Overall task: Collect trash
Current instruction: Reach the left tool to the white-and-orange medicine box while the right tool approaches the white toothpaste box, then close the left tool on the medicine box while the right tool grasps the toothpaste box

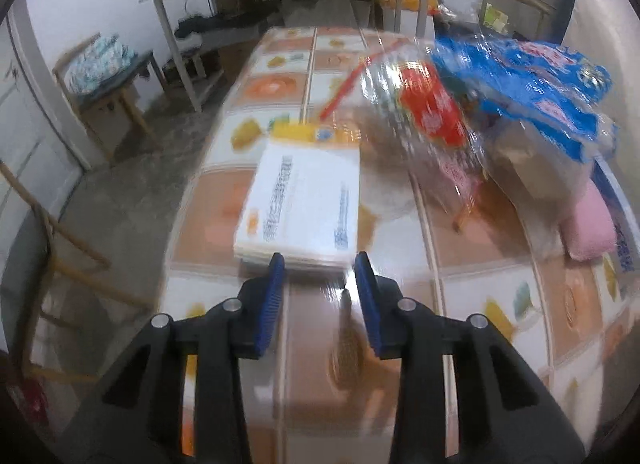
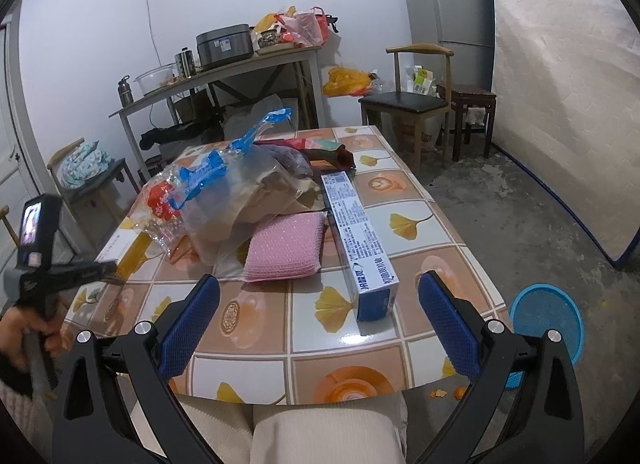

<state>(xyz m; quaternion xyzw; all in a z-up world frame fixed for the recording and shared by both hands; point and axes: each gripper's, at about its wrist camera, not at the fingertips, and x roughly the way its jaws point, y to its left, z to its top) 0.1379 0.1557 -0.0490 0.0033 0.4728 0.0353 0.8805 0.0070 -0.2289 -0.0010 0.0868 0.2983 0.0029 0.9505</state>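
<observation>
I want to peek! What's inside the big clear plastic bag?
Inside the clear plastic bag show a red wrapper and tan paper. Anything beneath those stays hidden.

Two boxes: a toothpaste box [image 2: 362, 240] and a white box [image 1: 302, 204]; one pink sponge [image 2: 286, 246] (beside one plastic bag [image 2: 224, 200])

1. The long blue-and-white box [image 2: 360, 240] on the table carries dense small print on its top and large Chinese characters on its near end, none clearly legible.
2. The flat white box [image 1: 300, 204] bears blue Chinese print, blurred beyond reading.
</observation>
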